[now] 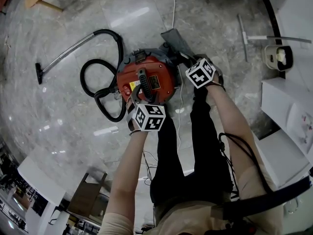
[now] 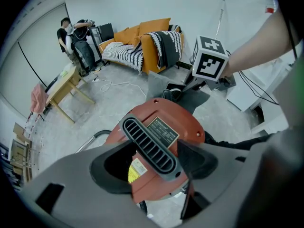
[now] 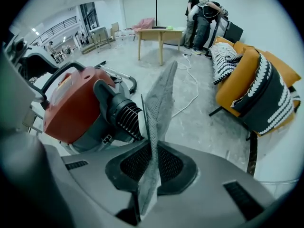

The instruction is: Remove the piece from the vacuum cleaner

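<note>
A red vacuum cleaner (image 1: pixel 156 80) stands on the marble floor below me. My left gripper (image 1: pixel 141 96) reaches down onto its black slotted handle (image 2: pixel 151 146). The jaws stand on either side of the handle and touch it. My right gripper (image 3: pixel 151 167) is shut on a flat grey mesh piece (image 3: pixel 159 101), which stands up between its pads. In the head view this piece (image 1: pixel 175 38) hangs just beyond the vacuum's far right side, with the right gripper (image 1: pixel 190 61) under its marker cube. The vacuum's body (image 3: pixel 71 103) and its ribbed black port (image 3: pixel 122 114) lie left of the piece.
A black hose (image 1: pixel 100 82) coils left of the vacuum and runs to a metal wand (image 1: pixel 63 55). A white cable (image 1: pixel 173 6) trails away. White furniture (image 1: pixel 286 106) lines the right. An orange sofa (image 3: pixel 256 82), a wooden table (image 3: pixel 159 34) and people (image 3: pixel 202 13) are farther off.
</note>
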Demonstrator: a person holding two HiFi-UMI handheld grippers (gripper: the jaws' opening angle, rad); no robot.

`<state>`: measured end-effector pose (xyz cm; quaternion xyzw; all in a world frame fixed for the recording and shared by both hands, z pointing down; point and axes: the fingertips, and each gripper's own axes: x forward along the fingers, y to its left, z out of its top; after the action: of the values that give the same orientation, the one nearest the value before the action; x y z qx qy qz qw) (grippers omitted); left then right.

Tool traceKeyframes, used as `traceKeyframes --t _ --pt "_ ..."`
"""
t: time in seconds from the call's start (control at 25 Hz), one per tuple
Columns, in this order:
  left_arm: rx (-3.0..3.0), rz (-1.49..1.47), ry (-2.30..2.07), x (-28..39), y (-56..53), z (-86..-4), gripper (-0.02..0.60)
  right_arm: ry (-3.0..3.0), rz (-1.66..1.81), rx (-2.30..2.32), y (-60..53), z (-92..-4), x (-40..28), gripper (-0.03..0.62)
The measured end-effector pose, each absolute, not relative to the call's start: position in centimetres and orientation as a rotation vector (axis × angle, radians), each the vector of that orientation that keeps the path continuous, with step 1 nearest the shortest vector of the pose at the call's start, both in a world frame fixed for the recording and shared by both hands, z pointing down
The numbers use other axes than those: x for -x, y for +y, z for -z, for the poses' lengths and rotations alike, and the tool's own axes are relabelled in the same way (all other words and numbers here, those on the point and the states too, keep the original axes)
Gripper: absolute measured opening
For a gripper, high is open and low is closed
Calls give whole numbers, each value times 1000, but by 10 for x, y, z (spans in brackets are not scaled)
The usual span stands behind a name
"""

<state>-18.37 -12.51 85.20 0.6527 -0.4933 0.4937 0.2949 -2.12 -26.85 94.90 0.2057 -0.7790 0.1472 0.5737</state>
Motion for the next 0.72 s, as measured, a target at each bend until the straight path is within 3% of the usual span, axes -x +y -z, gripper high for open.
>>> traceKeyframes --t 0.72 --pt "-1722 -1335 -1312 191 -127 -856 301 -1704 -427 -613 -288 -947 -54 26"
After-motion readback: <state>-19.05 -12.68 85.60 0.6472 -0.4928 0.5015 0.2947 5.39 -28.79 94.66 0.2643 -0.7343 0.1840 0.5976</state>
